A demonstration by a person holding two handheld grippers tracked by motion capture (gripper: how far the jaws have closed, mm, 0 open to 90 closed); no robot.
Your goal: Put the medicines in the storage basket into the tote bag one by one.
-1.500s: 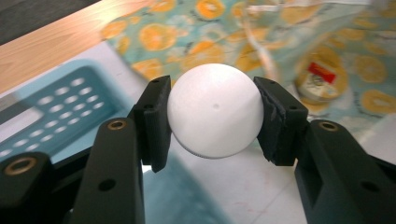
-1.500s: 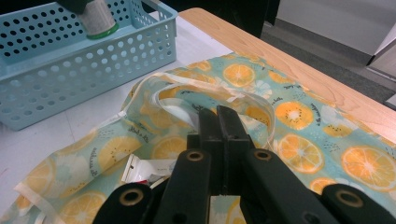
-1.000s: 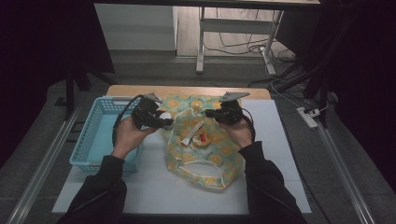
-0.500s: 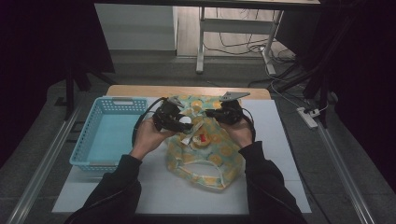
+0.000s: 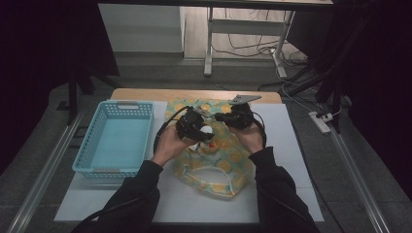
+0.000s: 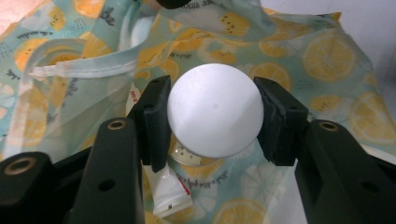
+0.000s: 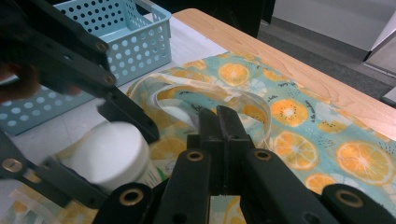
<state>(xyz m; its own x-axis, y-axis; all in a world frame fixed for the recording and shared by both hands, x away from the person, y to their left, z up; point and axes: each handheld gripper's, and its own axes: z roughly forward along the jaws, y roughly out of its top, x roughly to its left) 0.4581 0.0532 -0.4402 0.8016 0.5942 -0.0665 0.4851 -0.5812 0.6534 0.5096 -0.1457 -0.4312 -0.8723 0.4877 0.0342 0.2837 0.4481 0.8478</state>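
Note:
A teal bag printed with lemon slices lies on the white table top. My left gripper is shut on a white-lidded jar, its pads pressing both sides of the lid, just above the bag's mouth. Below the jar a white tube lies inside the bag. My right gripper is shut on the bag's upper rim and lifts the fabric there.
A light blue perforated basket stands left of the bag. The table's wooden far edge runs behind the bag. Bare white surface lies right of the bag and in front of it.
The left gripper has carried the jar rightward and a little down, from beside the basket to over the bag's mouth. The right gripper has stayed on the bag's rim.

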